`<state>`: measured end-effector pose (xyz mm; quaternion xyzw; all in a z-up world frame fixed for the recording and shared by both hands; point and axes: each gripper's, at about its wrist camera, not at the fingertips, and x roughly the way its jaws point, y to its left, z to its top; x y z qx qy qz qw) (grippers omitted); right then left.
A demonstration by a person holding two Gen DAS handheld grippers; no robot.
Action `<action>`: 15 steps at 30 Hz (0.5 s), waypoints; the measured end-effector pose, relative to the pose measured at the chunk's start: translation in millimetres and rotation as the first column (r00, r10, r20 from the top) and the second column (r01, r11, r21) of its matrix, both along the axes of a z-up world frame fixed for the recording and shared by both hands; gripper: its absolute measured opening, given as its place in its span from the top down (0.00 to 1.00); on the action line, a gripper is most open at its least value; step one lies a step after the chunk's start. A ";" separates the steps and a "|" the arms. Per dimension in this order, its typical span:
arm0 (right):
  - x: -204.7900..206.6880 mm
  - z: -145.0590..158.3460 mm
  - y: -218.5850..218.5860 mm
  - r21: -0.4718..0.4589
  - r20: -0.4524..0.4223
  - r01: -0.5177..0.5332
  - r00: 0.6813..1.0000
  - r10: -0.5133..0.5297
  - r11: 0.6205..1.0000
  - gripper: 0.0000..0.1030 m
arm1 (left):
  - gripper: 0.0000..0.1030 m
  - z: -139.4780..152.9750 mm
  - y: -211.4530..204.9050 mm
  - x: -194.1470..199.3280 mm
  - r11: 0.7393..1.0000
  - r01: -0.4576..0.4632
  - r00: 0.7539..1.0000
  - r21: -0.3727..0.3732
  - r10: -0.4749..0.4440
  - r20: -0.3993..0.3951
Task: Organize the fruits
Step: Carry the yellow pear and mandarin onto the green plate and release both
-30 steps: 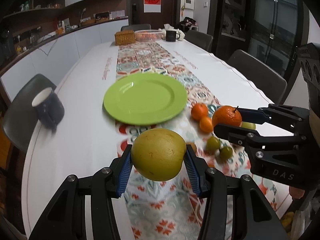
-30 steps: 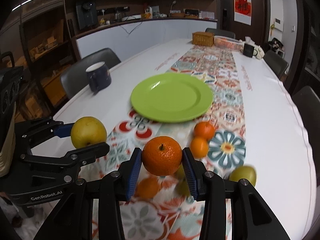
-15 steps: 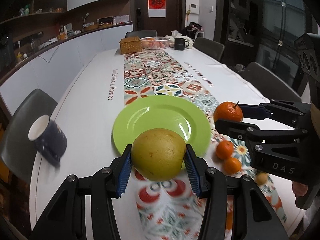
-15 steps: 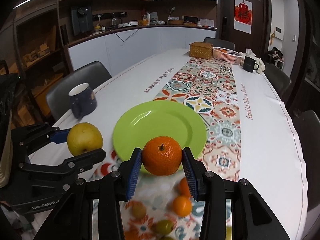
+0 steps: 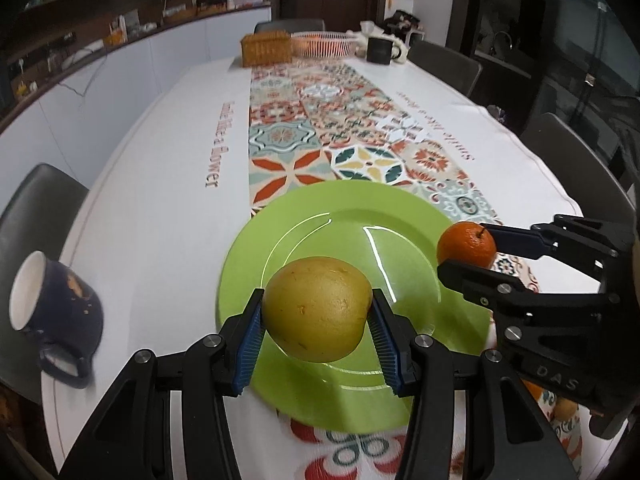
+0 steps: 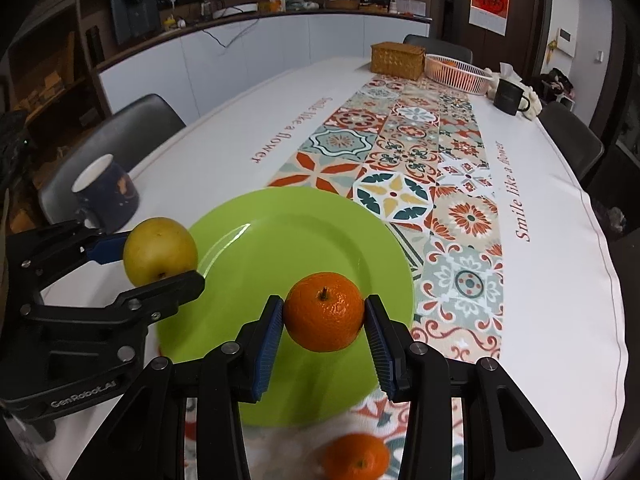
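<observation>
Risk of rolling fruit once let go. Left gripper (image 5: 317,326) clenched on yellow pear (image 5: 317,309), held above near part of green plate (image 5: 320,232). Right gripper (image 6: 324,334) clenched on tangerine (image 6: 324,312), held above plate's right side. Both fruits clear of plate surface, not yet set down.

Likely trouble:
- Dropped from height: round pear bouncing or rolling off shallow rim onto patterned table runner (image 5: 352,128).
- Released near edge: tangerine slipping over rim toward loose tangerine (image 6: 356,458) on runner below.
- Both lowered together: gripper fingers knocking each other, or one fruit nudging the other off.
- Plate shoved by a finger, sliding toward dark blue mug (image 5: 52,312) at left.
</observation>
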<state>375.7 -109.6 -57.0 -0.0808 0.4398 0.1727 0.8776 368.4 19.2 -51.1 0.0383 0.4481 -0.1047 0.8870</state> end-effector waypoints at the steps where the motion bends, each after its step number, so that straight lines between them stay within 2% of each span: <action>1: 4.4 -1.0 -0.1 0.003 -0.005 0.001 1.000 -0.001 1.000 0.59 | 0.52 -3.6 0.9 3.8 1.000 -0.004 1.000 -0.005 0.004 -0.012; 8: 19.2 -9.6 1.1 0.009 -0.030 0.015 0.999 -0.015 1.000 0.59 | 0.51 -16.9 2.5 16.1 1.000 -0.023 0.998 -0.010 0.023 -0.051; 10: 21.3 -11.0 1.4 0.006 -0.031 0.024 0.999 -0.024 1.000 0.59 | 0.47 -16.2 3.7 15.8 0.999 -0.041 0.998 -0.002 0.040 -0.042; 11: 21.4 -11.3 1.7 0.003 -0.028 0.024 0.999 -0.024 1.000 0.59 | 0.40 -14.2 4.2 15.3 0.999 -0.048 0.998 0.004 0.048 -0.029; 12: 20.5 -11.1 1.8 -0.009 -0.020 0.029 0.999 -0.029 1.000 0.57 | 0.34 -11.5 5.0 13.2 0.998 -0.054 0.998 0.009 0.054 -0.014; 13: 19.9 -9.8 1.1 -0.014 -0.010 0.036 0.999 -0.036 0.999 0.55 | 0.34 -9.1 5.7 10.6 0.998 -0.059 0.998 0.018 0.059 -0.002; 14: 17.5 -7.8 -0.4 -0.018 0.003 0.046 0.999 -0.046 0.999 0.47 | 0.34 -6.9 6.1 7.5 0.998 -0.061 0.998 0.030 0.061 0.001; 15: 13.1 -4.2 -2.7 -0.018 0.020 0.053 0.998 -0.052 0.998 0.44 | 0.34 -5.1 7.0 5.7 0.997 -0.062 0.998 0.035 0.062 0.004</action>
